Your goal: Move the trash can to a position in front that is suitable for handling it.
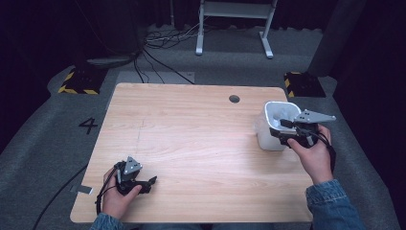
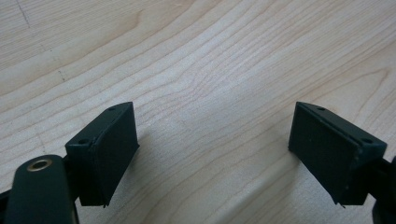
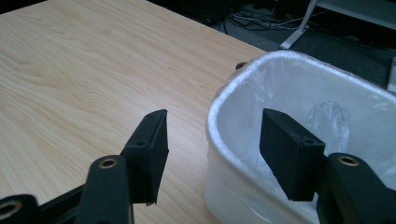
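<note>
From the high view, the small white plastic bin lined with a clear bag (image 1: 275, 127) stands at the right edge of the pale wooden desk (image 1: 191, 143); the right gripper (image 1: 287, 134) meets its rim, the left gripper (image 1: 151, 181) rests well apart (near the front-left corner). In the left gripper view, its jaws gape wide over bare desk. In the right gripper view, wide jaws straddle the bin's rim, gripping nothing.

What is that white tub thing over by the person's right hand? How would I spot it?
Start with the wooden table and go to its far right edge. There stands a small white bin lined with a clear plastic bag, with the right gripper at its near rim, jaws open astride it. It is the only container on the table.
</note>
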